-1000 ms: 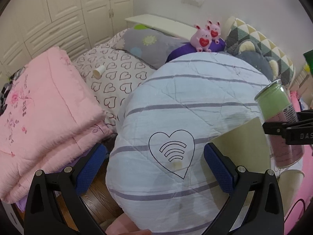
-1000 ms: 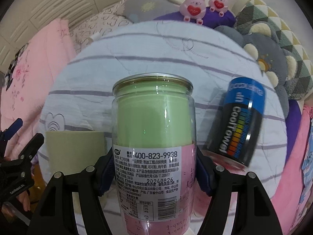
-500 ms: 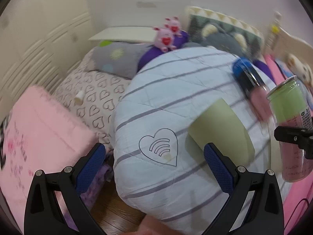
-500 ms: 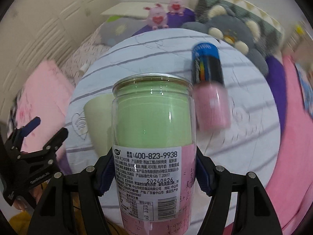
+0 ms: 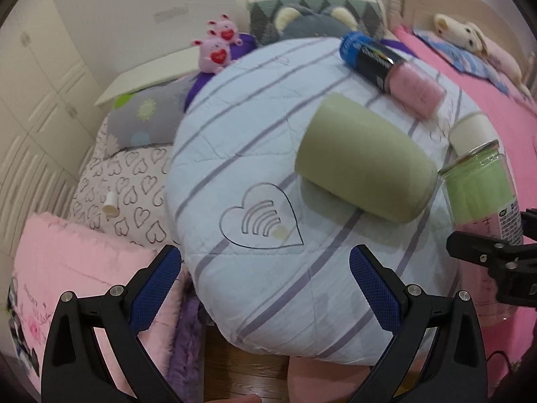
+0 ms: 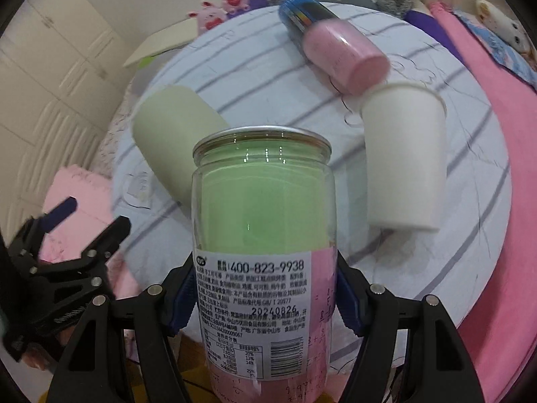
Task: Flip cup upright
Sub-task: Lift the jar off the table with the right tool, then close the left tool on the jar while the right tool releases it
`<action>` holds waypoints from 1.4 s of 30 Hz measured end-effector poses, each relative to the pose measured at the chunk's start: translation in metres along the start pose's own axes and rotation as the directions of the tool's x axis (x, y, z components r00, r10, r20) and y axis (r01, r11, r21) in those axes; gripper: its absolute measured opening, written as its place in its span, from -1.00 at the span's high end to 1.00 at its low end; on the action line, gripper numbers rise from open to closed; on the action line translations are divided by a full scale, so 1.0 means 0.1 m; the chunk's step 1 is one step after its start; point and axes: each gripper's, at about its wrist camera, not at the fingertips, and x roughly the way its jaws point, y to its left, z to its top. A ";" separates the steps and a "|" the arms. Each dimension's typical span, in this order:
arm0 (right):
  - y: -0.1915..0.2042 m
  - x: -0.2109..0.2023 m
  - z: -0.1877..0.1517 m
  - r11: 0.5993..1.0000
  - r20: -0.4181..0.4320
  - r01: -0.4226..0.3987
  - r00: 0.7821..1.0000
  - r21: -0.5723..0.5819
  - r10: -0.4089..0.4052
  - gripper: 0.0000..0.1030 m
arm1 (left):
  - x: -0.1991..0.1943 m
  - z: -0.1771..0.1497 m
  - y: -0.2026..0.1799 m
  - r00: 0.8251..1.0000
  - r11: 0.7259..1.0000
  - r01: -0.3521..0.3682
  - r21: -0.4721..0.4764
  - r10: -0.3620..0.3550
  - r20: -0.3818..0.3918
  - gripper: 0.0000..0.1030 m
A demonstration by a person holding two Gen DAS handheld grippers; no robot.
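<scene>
A pale green cup [image 5: 364,158] lies on its side on the round striped cushion [image 5: 255,141]; it also shows in the right wrist view [image 6: 174,134]. A white paper cup [image 6: 404,158] stands upside down on the cushion, to the right of the green cup. My left gripper [image 5: 265,278] is open and empty, at the cushion's near edge, short of the green cup. My right gripper [image 6: 265,288] is shut on a clear can [image 6: 265,235] with green and pink contents, held upright above the cushion's near side.
A blue and pink can [image 5: 392,67] lies on its side at the cushion's far right. Pink folded quilt [image 5: 77,268] at left, pillows and plush toys [image 5: 218,47] behind, pink bedding [image 5: 496,107] at right. White cupboards line the left wall.
Both grippers have swung right and moved in over the cushion. The green cup now sits more central in the left view, and the white paper cup has come into sight. The right grip is unchanged.
</scene>
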 end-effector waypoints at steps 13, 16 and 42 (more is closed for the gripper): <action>-0.02 0.10 -0.02 0.990 0.014 0.135 0.991 0.031 -0.135 -0.54 | 0.10 -0.08 0.15 0.999 0.999 0.048 -0.023 -0.049 -0.023 -0.97; 0.00 0.07 -0.07 0.989 0.008 0.149 0.989 0.010 -0.149 -0.54 | 0.08 -0.06 0.15 0.998 0.998 0.050 -0.031 -0.051 -0.022 -0.97; -0.29 -0.50 -0.23 0.997 0.135 0.045 0.990 -0.069 -0.036 -0.54 | -0.27 -0.07 -0.22 0.999 0.992 0.029 -0.123 -0.032 -0.025 -0.97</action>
